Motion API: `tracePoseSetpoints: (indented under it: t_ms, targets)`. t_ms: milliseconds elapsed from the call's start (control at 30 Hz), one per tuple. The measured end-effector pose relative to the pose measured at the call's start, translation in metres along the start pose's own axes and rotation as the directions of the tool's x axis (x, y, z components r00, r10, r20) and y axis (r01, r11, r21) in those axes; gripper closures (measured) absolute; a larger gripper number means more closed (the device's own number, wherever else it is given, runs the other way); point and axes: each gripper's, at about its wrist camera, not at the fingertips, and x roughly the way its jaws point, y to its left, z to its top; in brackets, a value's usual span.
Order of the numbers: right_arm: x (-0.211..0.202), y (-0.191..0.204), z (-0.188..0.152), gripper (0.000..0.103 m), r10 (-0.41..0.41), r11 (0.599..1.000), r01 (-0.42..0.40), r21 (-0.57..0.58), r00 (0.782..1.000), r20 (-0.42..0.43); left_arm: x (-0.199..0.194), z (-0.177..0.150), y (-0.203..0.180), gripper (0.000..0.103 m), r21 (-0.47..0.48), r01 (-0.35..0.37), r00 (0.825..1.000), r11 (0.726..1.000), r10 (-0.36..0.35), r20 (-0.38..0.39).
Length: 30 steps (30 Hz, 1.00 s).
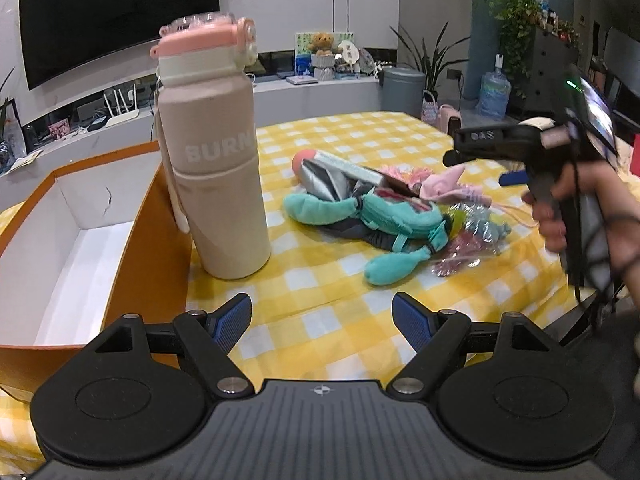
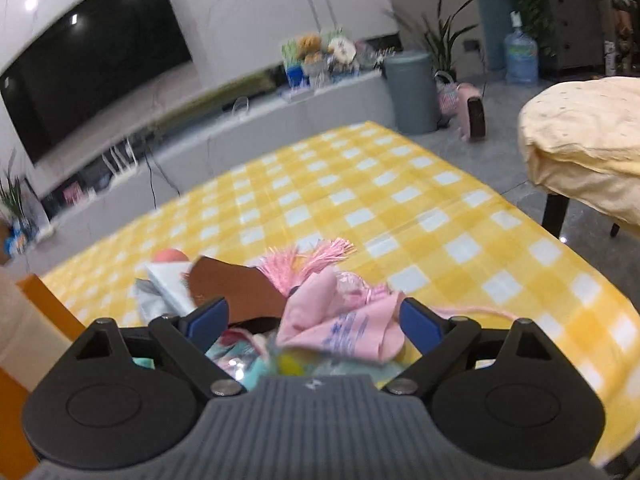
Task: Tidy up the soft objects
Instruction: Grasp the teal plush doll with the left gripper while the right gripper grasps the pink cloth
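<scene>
A heap of soft things lies mid-table on the yellow checked cloth [image 1: 320,280]: a teal plush toy [image 1: 376,216], a pink cloth pouch [image 1: 444,184], a silver pouch [image 1: 324,180] and a shiny plastic bag [image 1: 472,248]. My left gripper [image 1: 322,320] is open and empty, low over the cloth in front of the heap. My right gripper [image 1: 478,168], held in a hand [image 1: 556,220], hovers just above the heap's right side. In the right wrist view it [image 2: 314,314] stands open over the pink pouch [image 2: 340,328], with a pink tassel [image 2: 316,256] beyond; its pads do not press anything.
An open orange box [image 1: 156,208] with a white inside stands at the left. A tall beige bottle [image 1: 212,152] with a pink lid stands beside it, close to the heap. A white booklet [image 1: 352,168] lies on the heap. A second table with a pale yellow cover [image 2: 584,140] is at the right.
</scene>
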Motion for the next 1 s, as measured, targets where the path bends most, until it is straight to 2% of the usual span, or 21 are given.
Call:
tracePoseSetpoints:
  t_ms: [133,267,300,333,367,467,500,633,800,833,900,1000]
  targets:
    - [0.042,0.003,0.014,0.029,-0.014,0.998,0.006,-0.061,0.992,-0.125,0.005,-0.001,0.000,0.009,-0.005,-0.024,1.000,1.000,0.024,-0.020]
    - [0.069,0.007,0.015,0.032,-0.059,0.992,0.036,-0.118,0.977,-0.203,0.007,0.002,-0.003,0.010,-0.012,-0.042,0.999,0.999,0.042,-0.028]
    - [0.074,0.008,0.015,0.039,-0.081,0.988,0.052,-0.145,0.975,-0.208,0.007,0.003,-0.003,0.010,-0.014,-0.045,0.999,0.999,0.044,-0.028]
    - [0.077,0.008,0.015,0.052,-0.109,0.981,0.072,-0.178,0.972,-0.209,0.007,0.004,-0.005,0.010,-0.015,-0.047,0.999,0.999,0.046,-0.028]
    - [0.079,0.009,0.014,0.059,-0.127,0.976,0.085,-0.201,0.971,-0.204,0.008,0.004,-0.006,0.010,-0.015,-0.048,0.999,0.999,0.048,-0.027]
    - [0.081,0.005,0.015,0.082,-0.093,0.981,0.052,-0.188,0.972,-0.217,0.012,0.005,-0.013,0.010,-0.013,-0.052,0.998,0.999,0.051,-0.026]
    - [0.080,0.002,0.014,0.096,-0.086,0.983,0.047,-0.178,0.972,-0.218,0.014,0.005,-0.015,0.010,-0.014,-0.052,0.998,0.999,0.051,-0.026]
    - [0.068,-0.001,0.018,0.097,-0.075,0.982,0.035,-0.185,0.974,-0.212,0.016,0.006,-0.022,0.010,-0.022,-0.040,0.999,0.999,0.040,-0.018]
    - [0.028,-0.001,0.036,0.097,0.104,0.983,-0.118,-0.140,0.989,-0.104,0.023,0.011,-0.030,0.010,-0.040,-0.032,0.999,0.999,0.032,-0.012]
    - [0.022,-0.003,0.039,0.097,0.149,0.980,-0.158,-0.120,0.986,-0.079,0.025,0.014,-0.030,0.010,-0.056,-0.020,1.000,0.998,0.020,-0.008]
    - [0.007,-0.008,0.045,0.097,0.269,0.961,-0.270,-0.053,0.963,-0.033,0.031,0.019,-0.030,0.010,-0.091,0.011,1.000,0.996,-0.011,-0.001]
    - [-0.008,-0.010,0.049,0.097,0.347,0.938,-0.347,-0.016,0.938,0.019,0.045,0.033,-0.029,0.010,-0.153,0.100,0.995,0.983,-0.096,0.032]
